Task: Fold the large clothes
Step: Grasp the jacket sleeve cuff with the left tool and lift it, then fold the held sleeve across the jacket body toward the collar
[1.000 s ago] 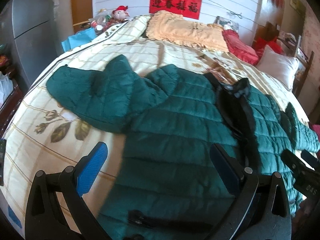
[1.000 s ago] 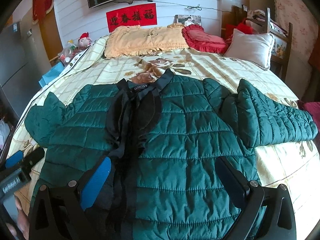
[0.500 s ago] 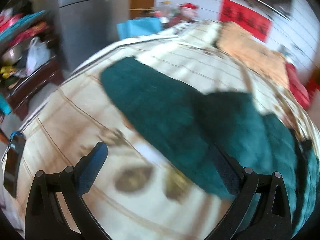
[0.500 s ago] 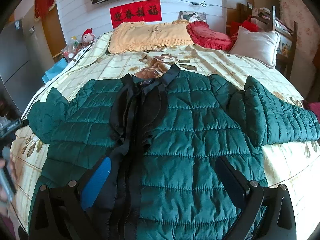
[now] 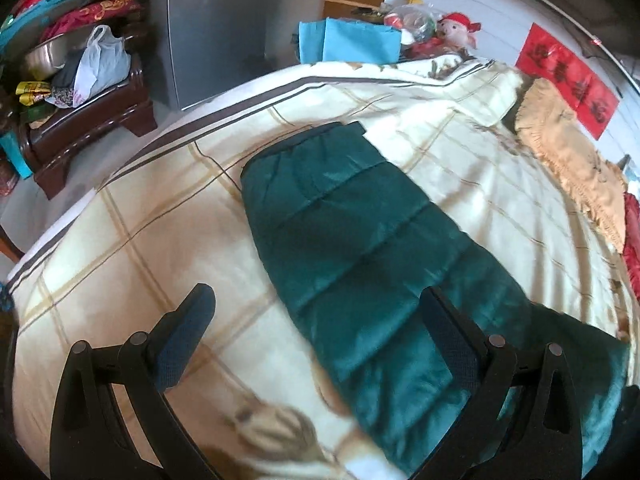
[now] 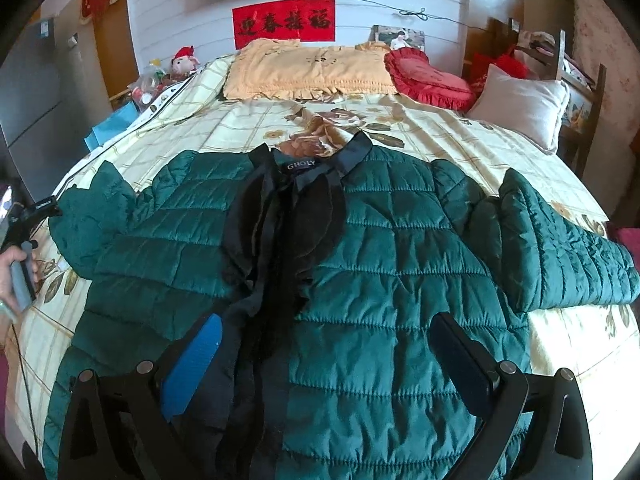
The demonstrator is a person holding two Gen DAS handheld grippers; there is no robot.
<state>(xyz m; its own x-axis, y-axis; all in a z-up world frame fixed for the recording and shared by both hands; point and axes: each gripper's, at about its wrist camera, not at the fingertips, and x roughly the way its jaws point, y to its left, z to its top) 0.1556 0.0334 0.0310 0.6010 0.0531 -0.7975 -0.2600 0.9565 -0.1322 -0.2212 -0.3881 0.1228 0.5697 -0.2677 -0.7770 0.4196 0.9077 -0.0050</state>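
Green quilted jacket (image 6: 380, 288) spread flat, front up, on the bed cover (image 6: 248, 124), collar toward 12 o'clock. Left sleeve (image 5: 360, 248) stretched out toward 11 o'clock under the left gripper (image 5: 316, 320), jaws wide, holding nothing. Right gripper (image 6: 324, 356) wide too, above the lower front, empty. Right sleeve (image 6: 568, 248) at 3 o'clock.

Left wrist view: looks forward between left gripper (image 5: 316, 328) fingers, close over jacket sleeve (image 5: 360, 248), facing bed (image 5: 132, 248) corner, grey cabinet (image 5: 220, 28) beyond.
Right wrist view: behind right gripper (image 6: 324, 356), higher, facing headboard wall, whole jacket (image 6: 380, 280) ahead.
Shared: sleeve, red banner (image 6: 284, 22), plush toy (image 6: 184, 60).
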